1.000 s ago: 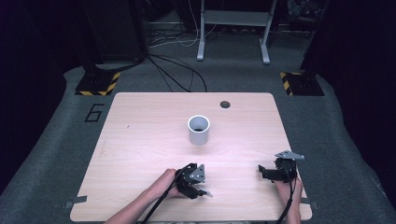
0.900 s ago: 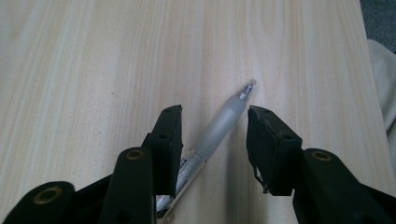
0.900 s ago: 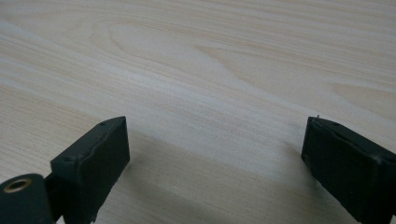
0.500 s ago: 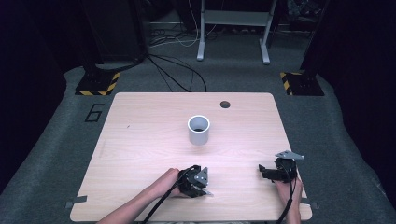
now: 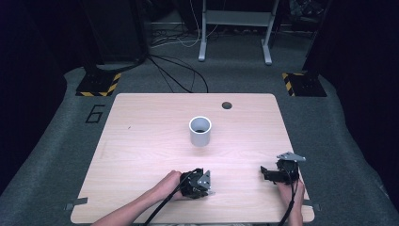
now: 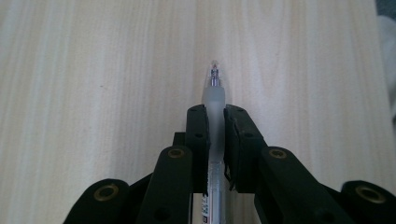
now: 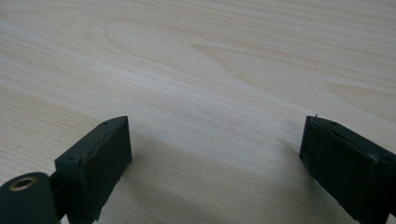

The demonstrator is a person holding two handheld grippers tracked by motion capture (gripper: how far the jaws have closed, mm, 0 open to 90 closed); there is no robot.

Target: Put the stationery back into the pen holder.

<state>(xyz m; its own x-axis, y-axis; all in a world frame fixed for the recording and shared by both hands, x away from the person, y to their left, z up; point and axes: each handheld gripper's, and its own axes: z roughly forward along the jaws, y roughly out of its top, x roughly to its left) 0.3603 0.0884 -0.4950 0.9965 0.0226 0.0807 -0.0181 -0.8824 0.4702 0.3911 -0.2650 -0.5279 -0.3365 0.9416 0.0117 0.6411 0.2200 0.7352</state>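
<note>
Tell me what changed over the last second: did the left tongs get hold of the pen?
Yes. The left tongs have just been closing and now clamp the clear pen, its tip poking out ahead of the jaws. Neither hand shifted. The right tongs stay wide open over the table, and the white cup stands where it was.

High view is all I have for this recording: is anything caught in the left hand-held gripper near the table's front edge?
Observer: Yes. The left hand-held gripper has just been closing, and its black pads now pinch a clear plastic pen.
Operator: Which end sticks out?
Observer: The writing tip, pointing away past the jaws, over the pale wooden table.
Operator: And the right hand-held gripper?
Observer: The right hand-held gripper stands wide open, with only bare wood between the jaws.
Operator: Is the pen near the white cylindrical cup?
Observer: No, the cup stands mid-table, well apart from it.
</note>
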